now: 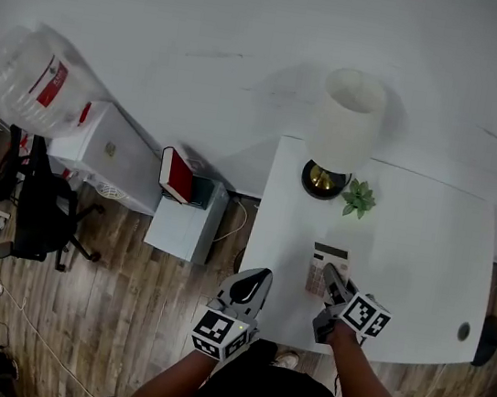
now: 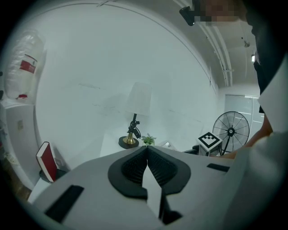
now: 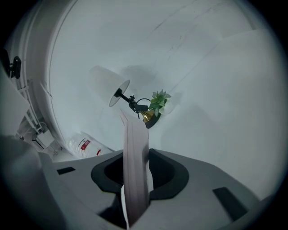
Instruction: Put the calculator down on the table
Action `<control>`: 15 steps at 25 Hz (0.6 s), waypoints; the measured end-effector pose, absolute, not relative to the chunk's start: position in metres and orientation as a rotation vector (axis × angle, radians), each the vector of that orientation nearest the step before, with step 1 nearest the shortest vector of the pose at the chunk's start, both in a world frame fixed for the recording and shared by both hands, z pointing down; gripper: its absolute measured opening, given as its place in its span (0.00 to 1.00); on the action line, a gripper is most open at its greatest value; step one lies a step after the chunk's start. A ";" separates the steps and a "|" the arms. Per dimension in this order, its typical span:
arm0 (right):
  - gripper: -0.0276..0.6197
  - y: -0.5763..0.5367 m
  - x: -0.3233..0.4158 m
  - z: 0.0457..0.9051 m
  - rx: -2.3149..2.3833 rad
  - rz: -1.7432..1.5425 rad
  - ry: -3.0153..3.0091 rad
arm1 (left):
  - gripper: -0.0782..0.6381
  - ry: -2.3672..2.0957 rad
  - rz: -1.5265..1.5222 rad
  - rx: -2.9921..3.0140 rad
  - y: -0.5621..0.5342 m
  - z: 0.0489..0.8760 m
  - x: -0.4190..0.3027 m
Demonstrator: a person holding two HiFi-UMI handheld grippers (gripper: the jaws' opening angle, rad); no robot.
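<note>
Left gripper [image 1: 258,279] sits closed and empty by the table [image 1: 418,237] edge. Right gripper [image 1: 332,284] is clamped on the calculator [image 1: 327,256] over the tabletop. I'd level it flat, lower gently, then let go.

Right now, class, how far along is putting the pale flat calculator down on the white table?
Done: the pale flat calculator is over the white table, near the white-shaded lamp. In hand: the right gripper is clamped on it. Left: lay it flat and open the jaws. The left gripper is shut and empty.
</note>
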State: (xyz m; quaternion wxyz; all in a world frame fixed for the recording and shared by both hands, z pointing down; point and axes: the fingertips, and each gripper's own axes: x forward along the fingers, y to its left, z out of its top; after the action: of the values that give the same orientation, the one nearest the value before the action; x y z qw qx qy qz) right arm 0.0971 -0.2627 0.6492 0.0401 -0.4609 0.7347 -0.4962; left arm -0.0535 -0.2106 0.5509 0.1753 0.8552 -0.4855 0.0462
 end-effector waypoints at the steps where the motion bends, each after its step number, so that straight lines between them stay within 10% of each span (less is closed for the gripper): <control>1: 0.25 -0.262 0.096 0.652 -1.408 -1.547 2.233 | 0.13 -1.372 0.132 2.422 -0.211 0.552 -0.052; 15: 0.25 -0.264 0.089 0.676 -1.417 -1.688 2.152 | 0.14 -1.351 0.156 2.395 -0.207 0.561 -0.056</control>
State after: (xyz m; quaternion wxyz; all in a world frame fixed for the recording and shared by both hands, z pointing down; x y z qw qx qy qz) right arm 0.0894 -0.2638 0.6760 0.0306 -0.4597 0.6984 -0.5477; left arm -0.0555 -0.2071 0.5613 0.1926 0.8534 -0.4813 0.0555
